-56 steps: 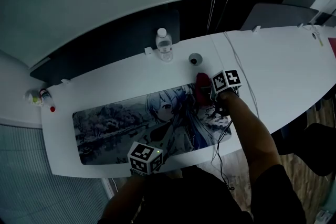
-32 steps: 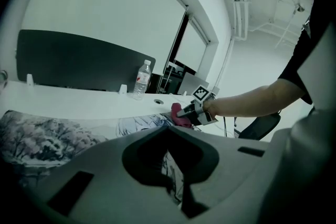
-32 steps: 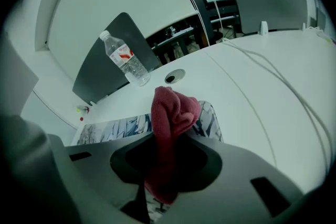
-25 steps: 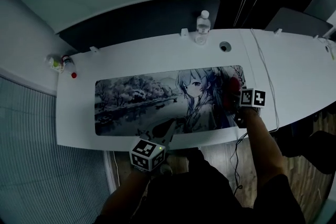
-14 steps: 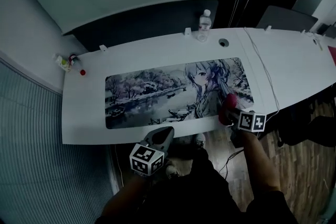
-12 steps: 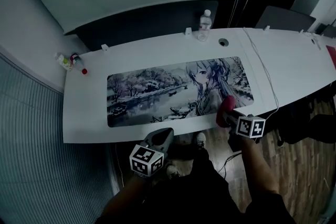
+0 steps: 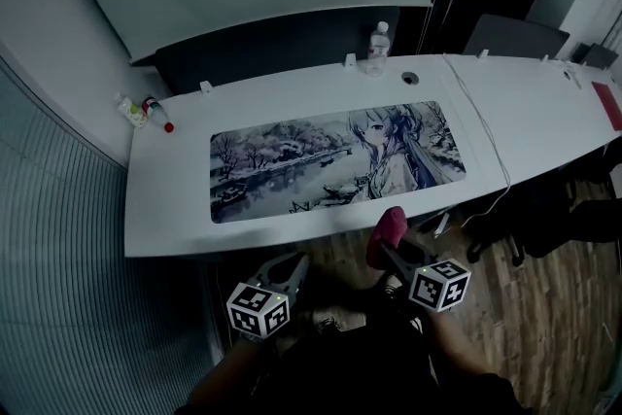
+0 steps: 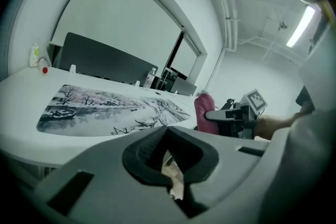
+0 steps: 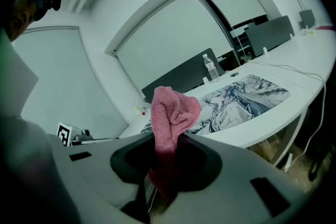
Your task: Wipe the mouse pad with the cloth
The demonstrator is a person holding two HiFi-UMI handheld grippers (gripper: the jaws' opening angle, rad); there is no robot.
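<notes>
The long mouse pad (image 7: 335, 160) with a printed picture lies flat on the white table (image 7: 175, 209). Both grippers are held off the table, in front of its near edge. My right gripper (image 7: 389, 248) is shut on a bunched pink cloth (image 7: 387, 226), which sticks up out of the jaws and hangs clear of the pad. In the right gripper view the cloth (image 9: 173, 113) fills the jaws, with the pad (image 9: 241, 99) beyond. My left gripper (image 7: 292, 269) is shut and holds nothing. Its own view shows the pad (image 8: 105, 107) ahead and the cloth (image 8: 205, 113) to the right.
A water bottle (image 7: 377, 49) and a round cable port (image 7: 409, 78) are at the table's far edge. Small bottles (image 7: 146, 112) stand at its far left corner. A white cable (image 7: 481, 141) runs over the right side. A dark partition (image 7: 292, 44) backs the table; wooden floor (image 7: 544, 287) lies below.
The right gripper has drawn the cloth off the pad's right end and back past the table's near edge. The left gripper has also come back, and the view now stands farther from the table.
</notes>
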